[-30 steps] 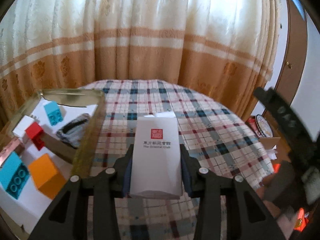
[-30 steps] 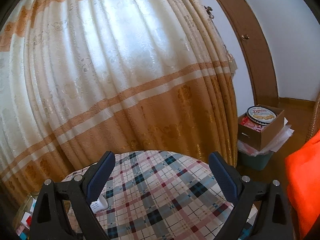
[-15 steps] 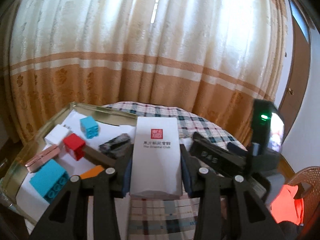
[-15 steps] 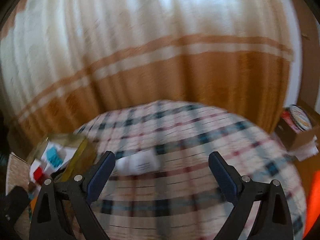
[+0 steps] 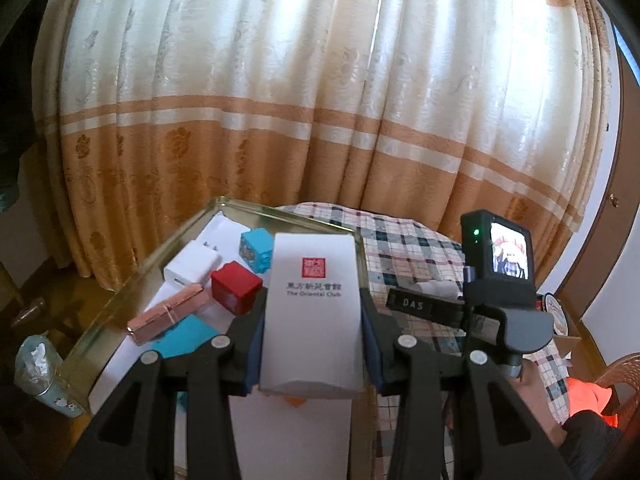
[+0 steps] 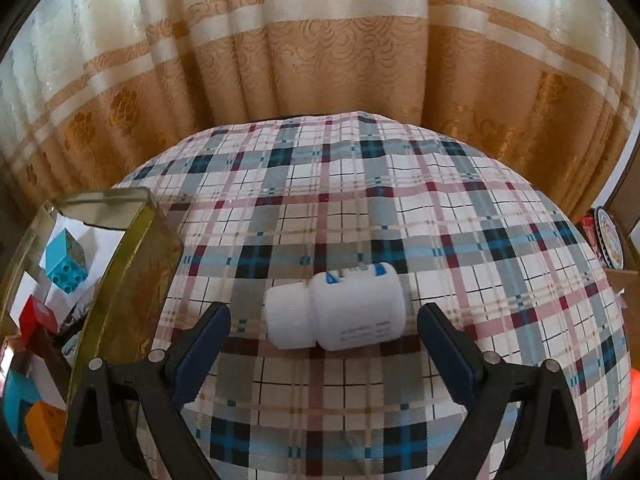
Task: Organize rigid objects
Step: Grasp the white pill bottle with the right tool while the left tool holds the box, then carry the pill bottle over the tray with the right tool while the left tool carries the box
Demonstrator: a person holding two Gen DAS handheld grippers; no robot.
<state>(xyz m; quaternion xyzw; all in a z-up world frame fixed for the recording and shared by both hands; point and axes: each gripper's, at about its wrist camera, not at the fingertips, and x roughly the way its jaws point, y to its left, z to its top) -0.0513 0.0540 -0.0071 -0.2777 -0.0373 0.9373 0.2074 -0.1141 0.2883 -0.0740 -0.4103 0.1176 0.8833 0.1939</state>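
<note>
My left gripper (image 5: 312, 344) is shut on a white card box (image 5: 314, 312) with a red seal and holds it above the gold metal tray (image 5: 132, 276). Inside the tray lie a red cube (image 5: 236, 288), a blue brick (image 5: 256, 248), a white charger (image 5: 192, 266) and a rose-gold bar (image 5: 170, 314). In the right wrist view a white pill bottle (image 6: 340, 312) lies on its side on the plaid tablecloth (image 6: 360, 200). My right gripper (image 6: 324, 336) stands open over the cloth, a finger on each side of the bottle, apart from it.
The tray (image 6: 132, 264) sits at the left of the round table, holding an orange brick (image 6: 44, 432) too. The right gripper's body with its lit screen (image 5: 500, 264) stands right of the box. Curtains hang behind; a carton (image 6: 612, 248) stands at the far right.
The left gripper carried the box leftward over the tray. The right gripper tilted down from the curtain to the table and came in around the bottle.
</note>
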